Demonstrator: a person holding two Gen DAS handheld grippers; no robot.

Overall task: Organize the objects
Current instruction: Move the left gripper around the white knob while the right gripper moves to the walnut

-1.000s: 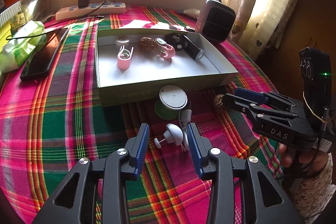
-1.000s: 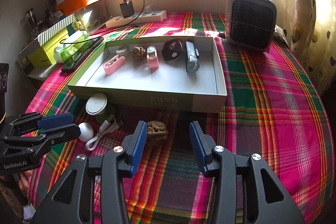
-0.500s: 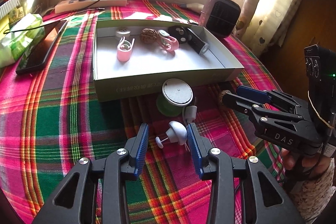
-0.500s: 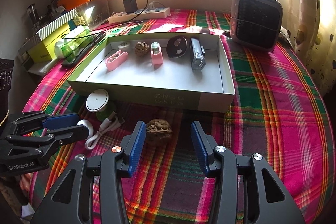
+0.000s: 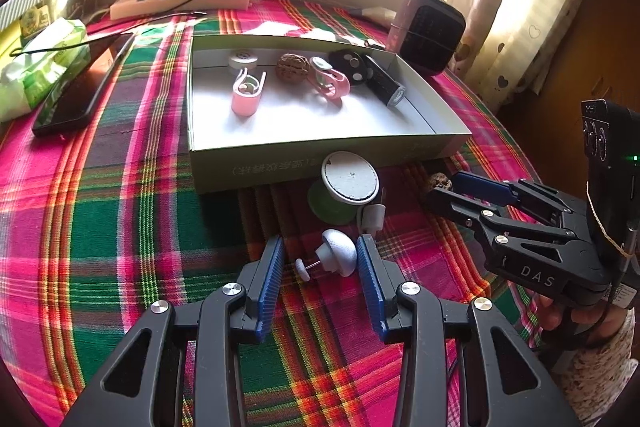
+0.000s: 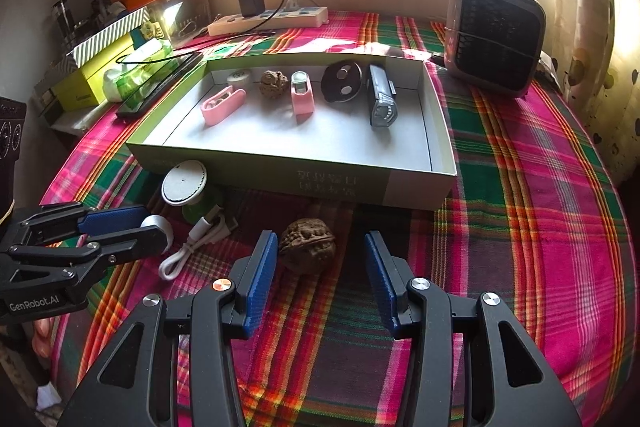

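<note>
walnut (image 6: 307, 243) sits on the plaid tabletop (image 6: 520, 227) just in front of the green box (image 6: 340, 183), between the spread fingers of the right gripper (image 6: 320, 277), hugging the left one, gap on the other side, so nothing's grabbed there. over to the box's front-left, the left gripper (image 5: 320, 273) has its fingers apart too, with a little white mushroom-shaped knob (image 5: 338, 253) lying between them, right up against the right finger; can't tell if it's really touching. closer to the box from the knob there's a green spool with a white cap (image 5: 348, 183) leaning against the box wall, and a white usb cable (image 6: 196, 241) next to it. inside the box: another walnut (image 6: 274, 83), two pink clips (image 6: 222, 105), a black disc (image 6: 343, 81) and a dark bike light (image 6: 382, 101), all lined along the far side.
</note>
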